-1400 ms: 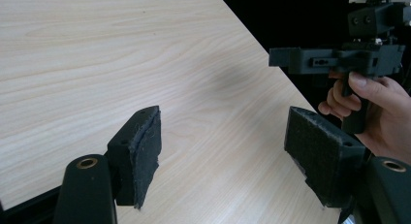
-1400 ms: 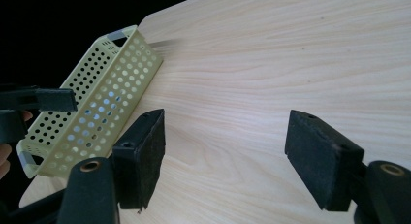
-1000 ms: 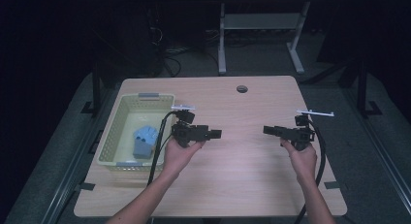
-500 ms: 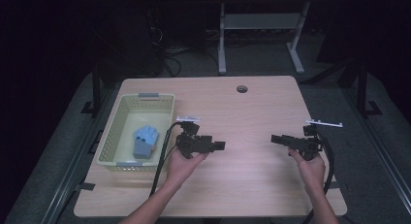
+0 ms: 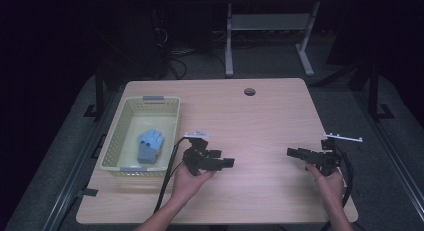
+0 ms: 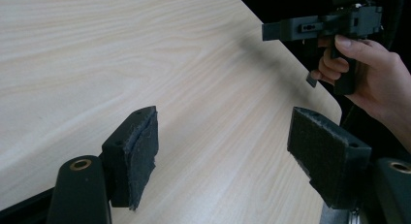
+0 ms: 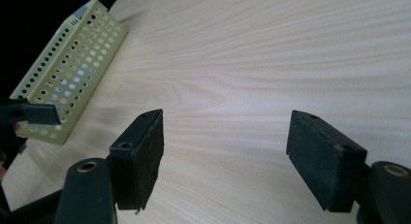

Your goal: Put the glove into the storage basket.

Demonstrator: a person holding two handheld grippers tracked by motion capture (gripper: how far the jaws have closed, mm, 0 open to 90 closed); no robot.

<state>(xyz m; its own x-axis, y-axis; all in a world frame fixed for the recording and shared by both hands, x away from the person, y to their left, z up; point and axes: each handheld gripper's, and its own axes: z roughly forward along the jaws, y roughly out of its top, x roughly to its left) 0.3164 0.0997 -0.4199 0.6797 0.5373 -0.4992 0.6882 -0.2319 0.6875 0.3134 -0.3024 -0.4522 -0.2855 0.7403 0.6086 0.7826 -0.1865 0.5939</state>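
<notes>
Left gripper view: left gripper (image 6: 220,151) jaws spread wide, nothing between them, bare tabletop (image 6: 121,54) under the pads. Right gripper view: right gripper (image 7: 225,156) jaws likewise released and empty over bare wood. High view: both grippers face each other, well apart, left gripper just beside the right wall of the yellow basket (image 5: 116,137), right gripper far from the basket near the opposite edge. Blue glove-like thing (image 5: 148,145) lies inside the basket, near its front wall, close to the left gripper but outside its jaws.
</notes>
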